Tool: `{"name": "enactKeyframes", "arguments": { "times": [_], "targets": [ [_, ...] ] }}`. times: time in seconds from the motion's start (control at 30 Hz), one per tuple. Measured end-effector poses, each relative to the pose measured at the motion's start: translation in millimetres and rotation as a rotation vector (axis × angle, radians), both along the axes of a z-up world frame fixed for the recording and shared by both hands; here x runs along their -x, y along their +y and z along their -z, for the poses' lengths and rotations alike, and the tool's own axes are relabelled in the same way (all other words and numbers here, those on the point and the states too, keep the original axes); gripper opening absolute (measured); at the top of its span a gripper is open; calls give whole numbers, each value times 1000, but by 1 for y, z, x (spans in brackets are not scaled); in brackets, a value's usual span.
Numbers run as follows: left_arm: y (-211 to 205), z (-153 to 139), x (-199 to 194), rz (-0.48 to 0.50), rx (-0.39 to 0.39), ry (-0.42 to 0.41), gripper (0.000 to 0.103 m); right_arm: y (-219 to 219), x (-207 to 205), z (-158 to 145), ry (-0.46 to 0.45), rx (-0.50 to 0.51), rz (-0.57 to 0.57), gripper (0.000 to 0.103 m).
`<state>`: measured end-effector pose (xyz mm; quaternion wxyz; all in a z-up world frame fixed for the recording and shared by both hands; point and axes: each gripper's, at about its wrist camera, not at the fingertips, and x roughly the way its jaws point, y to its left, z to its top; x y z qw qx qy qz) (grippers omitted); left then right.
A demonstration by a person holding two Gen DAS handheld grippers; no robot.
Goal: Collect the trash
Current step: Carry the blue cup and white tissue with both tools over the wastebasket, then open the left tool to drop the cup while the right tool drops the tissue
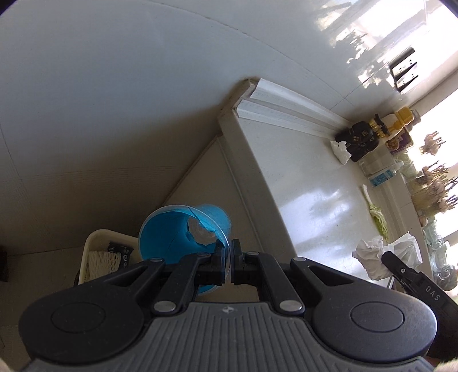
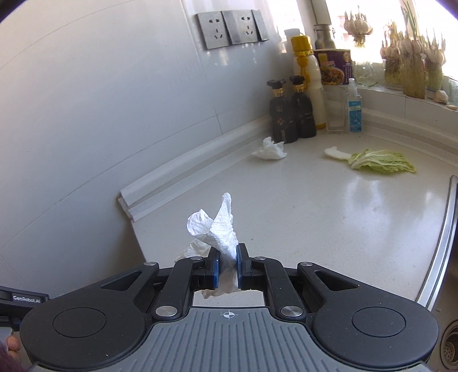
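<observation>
My left gripper is shut on the rim of a blue plastic cup with a broken, holed bottom, held off the counter's end above a cream bin on the floor. My right gripper is shut on a crumpled white tissue, held above the white counter; it also shows in the left wrist view. Another crumpled tissue lies by the dark bottles. A cabbage leaf lies on the counter at the right.
Two dark bottles, a yellow-capped bottle, a noodle cup and a small sanitizer bottle stand in the back corner. Garlic jars line the windowsill. A sink rim runs along the right. Wall sockets are above.
</observation>
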<state>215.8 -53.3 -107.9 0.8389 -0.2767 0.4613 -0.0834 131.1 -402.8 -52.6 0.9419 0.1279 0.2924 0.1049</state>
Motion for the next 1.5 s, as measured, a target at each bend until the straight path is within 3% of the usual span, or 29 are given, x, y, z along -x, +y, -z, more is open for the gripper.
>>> {"name": "enactKeyframes", "arguments": {
  "times": [0.3, 0.67, 1.03, 1.17, 1.43, 1.5],
  "targets": [
    [7, 53, 10, -17, -10, 119, 3, 42, 13, 13, 45, 13, -115, 10],
    [7, 113, 13, 3, -51, 227, 3, 104, 23, 55, 129, 93, -283, 10],
    [0, 176, 3, 20, -107, 330, 3, 147, 0, 118, 284, 159, -345, 10],
    [0, 195, 0, 28, -93, 353, 3, 159, -11, 144, 330, 167, -359, 10],
    [-5, 220, -6, 26, -109, 391, 4, 173, -30, 188, 387, 242, -379, 10],
    [-6, 223, -6, 28, -119, 390, 9, 175, -34, 195, 395, 252, -382, 10]
  ]
}}
